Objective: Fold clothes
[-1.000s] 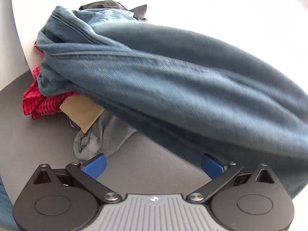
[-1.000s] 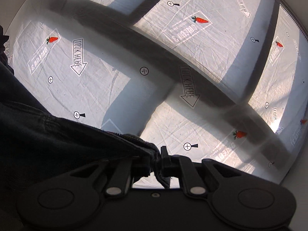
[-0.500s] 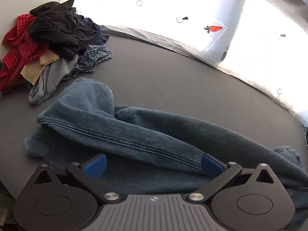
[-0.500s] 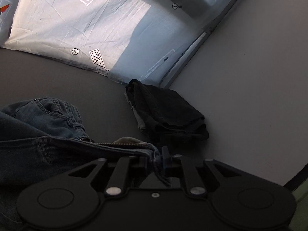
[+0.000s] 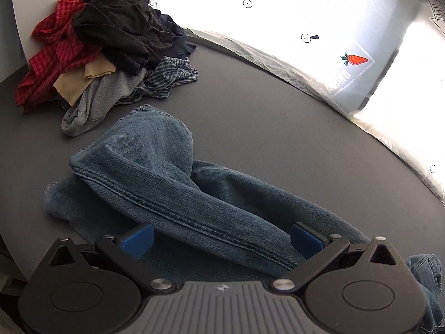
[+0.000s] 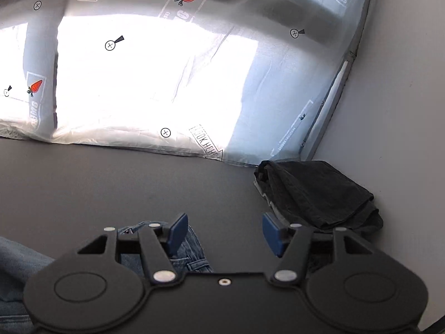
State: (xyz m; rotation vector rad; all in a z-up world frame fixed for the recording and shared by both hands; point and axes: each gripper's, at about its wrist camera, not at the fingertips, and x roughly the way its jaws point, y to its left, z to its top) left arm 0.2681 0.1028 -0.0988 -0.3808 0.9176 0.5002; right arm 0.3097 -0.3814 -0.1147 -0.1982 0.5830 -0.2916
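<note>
I judged the jeans (image 5: 178, 194) heavy and limp but grippy, best taken at the thick seam or the waistband. They lay rumpled on the dark table (image 5: 278, 128), one leg doubled over, just under my left claw (image 5: 221, 238), which stood spread and empty. My right claw (image 6: 224, 233) was also spread, the waistband (image 6: 192, 253) just beneath its left finger.

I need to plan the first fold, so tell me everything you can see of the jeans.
The jeans are blue denim with double-stitched seams, lying crumpled on the dark grey table. One leg is draped over the other, its end bunched into a hump near the clothes pile. Both hand-held grippers, left and right, are open above them.
</note>
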